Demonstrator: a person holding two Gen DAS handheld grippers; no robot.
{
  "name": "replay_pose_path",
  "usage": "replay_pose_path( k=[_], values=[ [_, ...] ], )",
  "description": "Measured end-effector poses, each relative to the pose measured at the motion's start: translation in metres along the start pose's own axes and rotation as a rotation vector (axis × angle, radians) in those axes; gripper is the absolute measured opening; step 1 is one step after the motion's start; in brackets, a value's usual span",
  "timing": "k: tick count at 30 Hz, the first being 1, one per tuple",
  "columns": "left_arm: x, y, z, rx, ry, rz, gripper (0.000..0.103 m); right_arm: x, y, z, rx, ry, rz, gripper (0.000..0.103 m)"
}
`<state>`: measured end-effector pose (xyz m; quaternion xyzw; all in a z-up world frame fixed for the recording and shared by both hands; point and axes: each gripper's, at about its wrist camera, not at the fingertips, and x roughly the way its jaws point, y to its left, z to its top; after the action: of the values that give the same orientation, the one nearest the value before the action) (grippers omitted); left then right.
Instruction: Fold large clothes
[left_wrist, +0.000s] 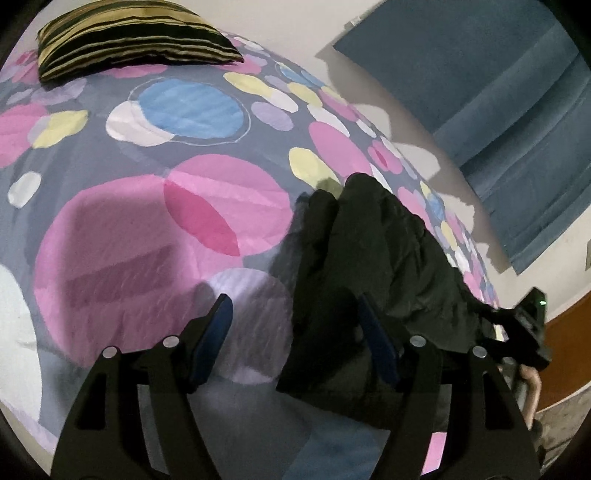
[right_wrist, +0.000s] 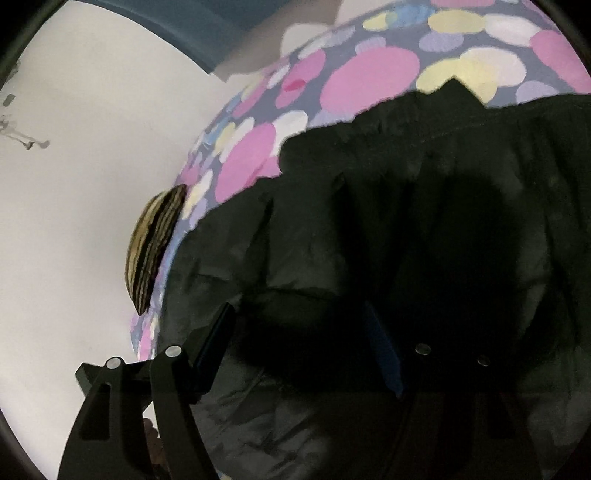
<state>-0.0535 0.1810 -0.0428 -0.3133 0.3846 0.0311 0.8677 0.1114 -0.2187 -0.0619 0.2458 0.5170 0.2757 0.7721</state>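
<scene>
On the circle-printed bedspread (left_wrist: 155, 206), a crumpled, matte black garment (left_wrist: 373, 280).

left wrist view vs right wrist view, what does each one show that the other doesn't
Only the left wrist view shows the left gripper, open over the bedspread with the garment's edge at its right finger, the large blue circle in the print, and the right gripper's body at the far right.

Only the right wrist view shows the right gripper, open above the garment, and a dark mark on the wall.

Both show the dark garment, the spotted bedspread, the striped pillow and the blue curtain.
</scene>
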Motion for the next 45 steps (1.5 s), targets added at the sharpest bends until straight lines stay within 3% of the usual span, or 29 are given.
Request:
replay_pose_path(
  k=[6, 9, 14, 19, 23, 28, 34, 38, 42, 45],
  values=[
    [0.011, 0.0, 0.008, 0.02, 0.024, -0.003, 0.07, -0.03, 0.025, -0.027, -0.091, -0.042, 0.038, 0.07],
    [0.016, -0.006, 0.014, 0.051, 0.03, -0.006, 0.07, -0.019, 0.022, -0.042, -0.088, 0.025, 0.02, 0.071],
    [0.029, -0.018, 0.025, 0.115, 0.067, -0.023, 0.07, -0.001, 0.008, -0.048, -0.099, 0.037, 0.006, 0.071],
    [0.041, -0.021, 0.034, 0.125, 0.129, -0.056, 0.07, -0.022, 0.02, -0.053, -0.112, -0.012, 0.003, 0.071],
    [0.046, -0.023, 0.041, 0.156, 0.13, -0.049, 0.07, -0.043, 0.034, -0.073, -0.168, -0.051, 0.004, 0.071],
    [0.062, -0.021, 0.048, 0.159, 0.174, -0.082, 0.07, -0.024, 0.014, -0.089, -0.148, 0.043, 0.009, 0.071],
    [0.083, -0.022, 0.054, 0.177, 0.246, -0.108, 0.077, -0.024, 0.005, -0.088, -0.128, 0.047, 0.04, 0.071],
    [0.099, -0.014, 0.059, 0.15, 0.306, -0.164, 0.083, -0.028, 0.005, -0.09, -0.139, 0.039, 0.041, 0.071],
    [0.103, -0.01, 0.062, 0.12, 0.312, -0.213, 0.09, -0.033, 0.002, -0.093, -0.135, 0.041, 0.052, 0.071],
    [0.102, -0.019, 0.059, 0.166, 0.315, -0.199, 0.09, -0.033, 0.002, -0.093, -0.136, 0.039, 0.052, 0.071]
  ],
)
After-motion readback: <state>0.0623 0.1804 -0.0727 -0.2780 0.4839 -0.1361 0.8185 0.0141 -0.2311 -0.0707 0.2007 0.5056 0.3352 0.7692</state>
